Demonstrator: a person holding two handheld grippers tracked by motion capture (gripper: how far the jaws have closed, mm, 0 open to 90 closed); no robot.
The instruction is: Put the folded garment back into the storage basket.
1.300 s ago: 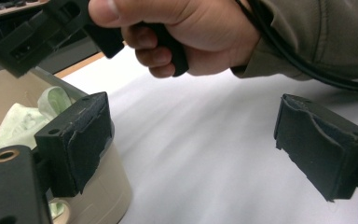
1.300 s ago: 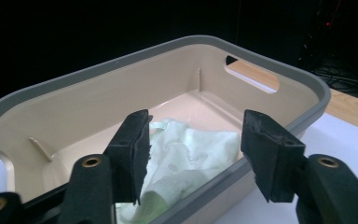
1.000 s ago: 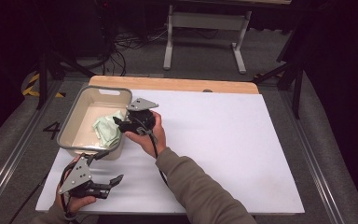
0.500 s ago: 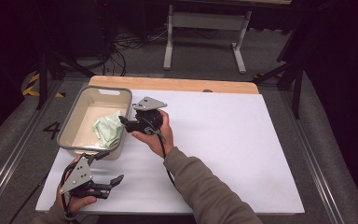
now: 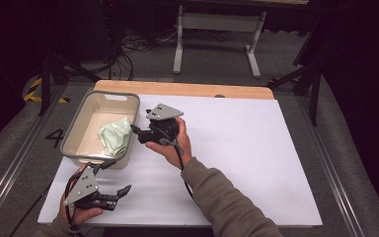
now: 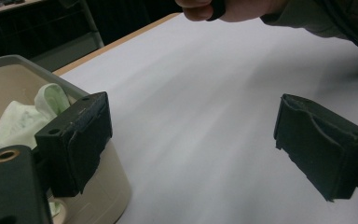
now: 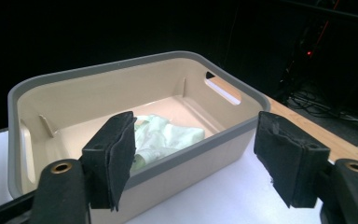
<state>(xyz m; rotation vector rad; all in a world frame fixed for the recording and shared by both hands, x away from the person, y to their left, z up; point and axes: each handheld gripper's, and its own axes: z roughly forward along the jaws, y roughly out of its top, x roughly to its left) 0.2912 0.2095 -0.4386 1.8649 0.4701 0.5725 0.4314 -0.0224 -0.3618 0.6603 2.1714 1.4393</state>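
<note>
**Cloth in the bin, both claws free**

My left claw (image 5: 121,191) rests agape, holding nothing, on the white surface (image 5: 237,163) nearest me. Farther off, my right claw (image 5: 137,132) gapes beside the beige bin (image 5: 74,148), holding nothing. The crumpled pale-green cloth (image 5: 116,136) lies inside; I judge placing done, next withdrawing clear.

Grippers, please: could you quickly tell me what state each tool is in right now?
Left tool: open, holding nothing, low over the white table.
Right tool: open, holding nothing, beside the beige bin with the green cloth.
</note>
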